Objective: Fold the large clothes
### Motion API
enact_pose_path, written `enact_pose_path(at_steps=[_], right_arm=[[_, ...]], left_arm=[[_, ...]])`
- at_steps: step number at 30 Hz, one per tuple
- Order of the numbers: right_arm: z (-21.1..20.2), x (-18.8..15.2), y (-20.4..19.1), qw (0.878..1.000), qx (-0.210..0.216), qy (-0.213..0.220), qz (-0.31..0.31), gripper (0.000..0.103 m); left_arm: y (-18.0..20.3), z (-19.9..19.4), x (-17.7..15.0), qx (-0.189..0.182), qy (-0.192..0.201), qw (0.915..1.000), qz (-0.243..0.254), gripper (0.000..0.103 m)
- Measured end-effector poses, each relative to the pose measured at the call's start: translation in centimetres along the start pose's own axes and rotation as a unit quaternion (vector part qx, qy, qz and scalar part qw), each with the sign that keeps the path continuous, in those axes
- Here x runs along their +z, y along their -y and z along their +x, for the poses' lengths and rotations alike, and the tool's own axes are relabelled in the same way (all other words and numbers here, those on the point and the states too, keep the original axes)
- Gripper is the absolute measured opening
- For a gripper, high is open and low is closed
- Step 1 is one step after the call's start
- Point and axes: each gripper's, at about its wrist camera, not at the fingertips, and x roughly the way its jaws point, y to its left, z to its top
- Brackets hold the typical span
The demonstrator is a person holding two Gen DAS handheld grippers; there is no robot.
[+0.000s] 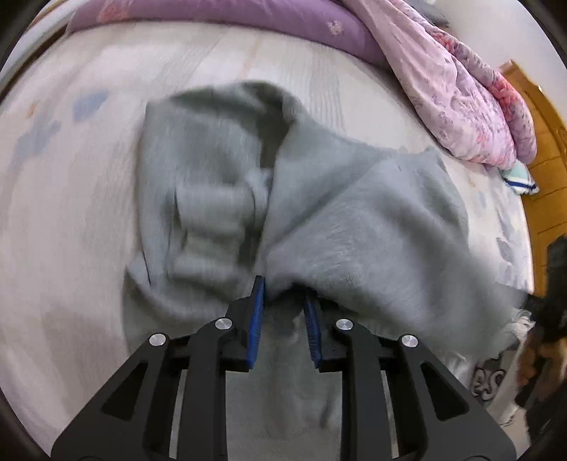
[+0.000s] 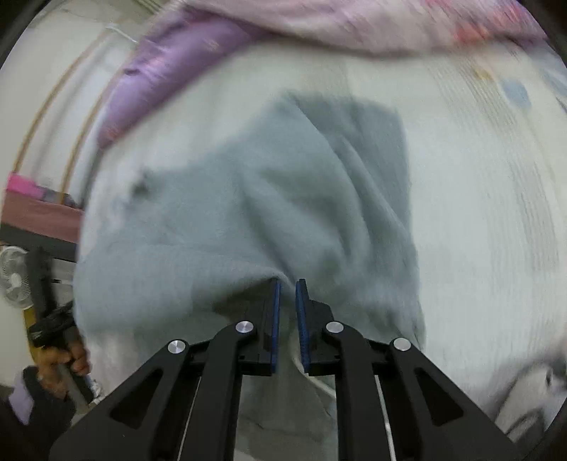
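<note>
Motion blur smears both wrist views, and each gripper's black frame hides the near edge of the grey sweatshirt (image 1: pixel 354 220). The garment hangs bunched over the pale bed sheet (image 1: pixel 71 248), near a purple quilt (image 1: pixel 248 17). The left gripper (image 1: pixel 283 287) pinches a fold of it between nearly closed blue pads; the right gripper (image 2: pixel 287 282) likewise clamps grey fabric.
</note>
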Motion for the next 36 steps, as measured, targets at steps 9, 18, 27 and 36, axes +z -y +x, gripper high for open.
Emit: enact_pose_path(at_steps=[9, 18, 27, 36], right_arm=[[-2.4, 1.1, -4.9, 0.994, 0.089, 0.04, 0.05, 0.012], [9.1, -2.6, -2.9, 0.988, 0.02, -0.062, 0.138, 0.009], [7.7, -1.0, -2.8, 0.984, 0.049, -0.071, 0.156, 0.013], [0.1, 10.2, -3.6, 0.991, 0.046, 0.038, 0.123, 0.054]], left_arm=[[0.8, -3.9, -0.8, -0.076, 0.051, 0.9903, -0.104, 0.026], [4.9, 5.5, -2.1, -0.044, -0.086, 0.9917, -0.085, 0.037], [3.0, 4.2, -2.3, -0.073, -0.105, 0.9875, -0.091, 0.037], [-0.1, -0.2, 7.4, -0.125, -0.029, 0.9806, -0.148, 0.072]])
